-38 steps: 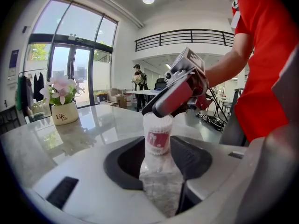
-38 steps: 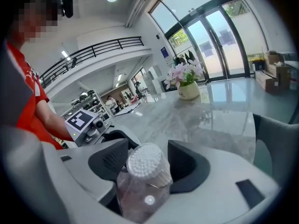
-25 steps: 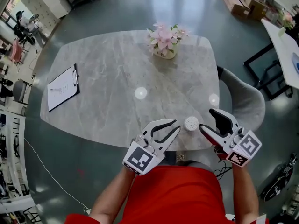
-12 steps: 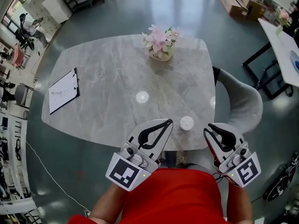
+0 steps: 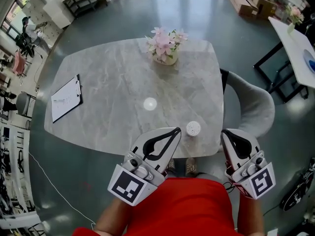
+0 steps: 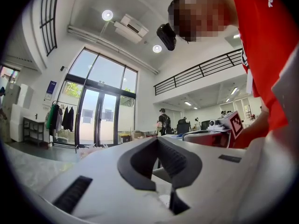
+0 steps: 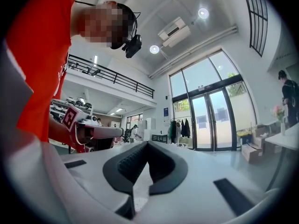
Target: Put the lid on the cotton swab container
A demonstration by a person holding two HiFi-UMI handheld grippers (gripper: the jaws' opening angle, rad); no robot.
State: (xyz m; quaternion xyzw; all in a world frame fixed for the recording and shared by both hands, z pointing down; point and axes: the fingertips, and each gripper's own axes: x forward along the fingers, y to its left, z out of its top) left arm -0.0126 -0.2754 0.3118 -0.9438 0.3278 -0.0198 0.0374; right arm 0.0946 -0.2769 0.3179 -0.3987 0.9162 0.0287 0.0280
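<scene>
The cotton swab container (image 5: 193, 128), a small white round tub with a dotted top, stands near the front edge of the marble table (image 5: 118, 77). A white round spot (image 5: 149, 103) lies mid-table; lid or glare, I cannot tell. My left gripper (image 5: 177, 130) hovers just left of the container, jaws shut and empty. My right gripper (image 5: 225, 133) hangs off the table's front right corner; its jaws have just closed on nothing. In the left gripper view my left gripper (image 6: 157, 139) is shut on air, and so is my right gripper (image 7: 147, 143) in the right gripper view.
A pot of pink flowers (image 5: 162, 45) stands at the table's far side. A clipboard (image 5: 66, 98) lies at the left edge. A grey chair (image 5: 251, 107) stands to the right of the table. Boxes and shelves line the room's edges.
Both grippers went from open to shut with nothing in them and rose toward the camera. The right one drew back off the table corner, away from the container.
</scene>
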